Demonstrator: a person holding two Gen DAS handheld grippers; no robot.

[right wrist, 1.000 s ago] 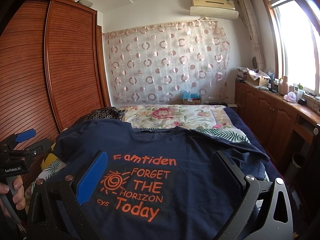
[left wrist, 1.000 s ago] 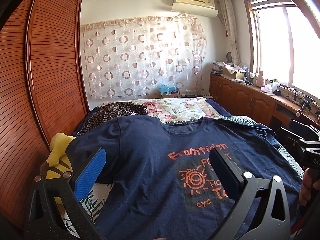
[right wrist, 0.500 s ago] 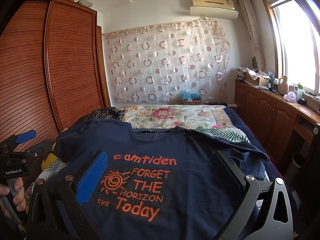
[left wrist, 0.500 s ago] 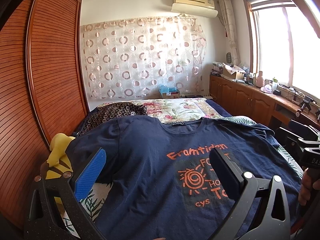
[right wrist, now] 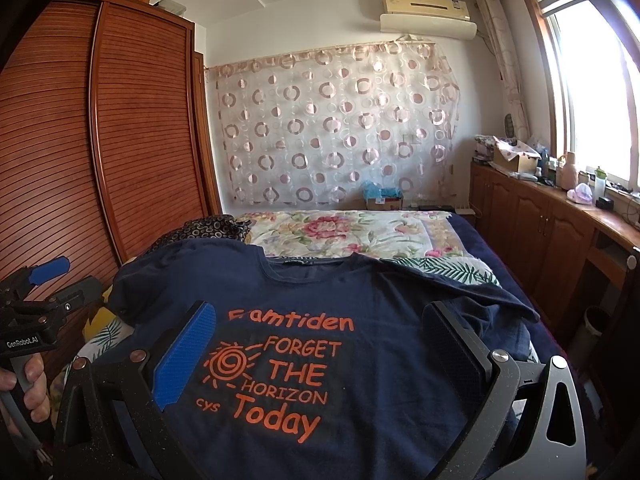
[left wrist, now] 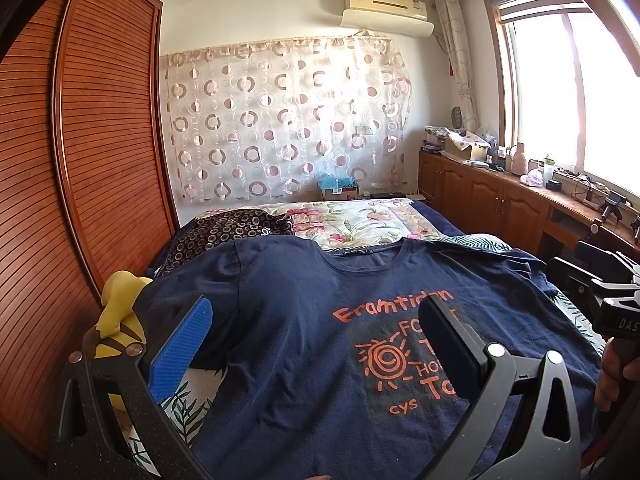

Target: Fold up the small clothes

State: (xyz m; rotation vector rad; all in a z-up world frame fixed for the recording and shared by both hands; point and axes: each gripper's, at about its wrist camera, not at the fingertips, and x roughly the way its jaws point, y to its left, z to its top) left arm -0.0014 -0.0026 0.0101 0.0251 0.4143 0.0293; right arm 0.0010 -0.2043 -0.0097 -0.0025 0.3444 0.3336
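A navy T-shirt (left wrist: pixel 304 320) (right wrist: pixel 380 312) with orange print lies spread face up on the bed, collar toward the far end. Its left sleeve (left wrist: pixel 176 296) rests flat; the right sleeve (right wrist: pixel 480 292) is rumpled near the bed's right edge. My left gripper (left wrist: pixel 316 328) hovers open above the shirt's left half, nothing between its fingers. My right gripper (right wrist: pixel 320 332) hovers open over the printed chest. Each gripper also shows at the edge of the other's view, held by a hand (right wrist: pixel 28 384).
A floral quilt (right wrist: pixel 344 232) and a dark patterned cloth (left wrist: pixel 228 228) lie at the far end of the bed. A yellow cloth (left wrist: pixel 116 312) sits at the bed's left edge by the wooden wardrobe (left wrist: pixel 80 160). Cabinets (right wrist: pixel 532 220) line the right wall.
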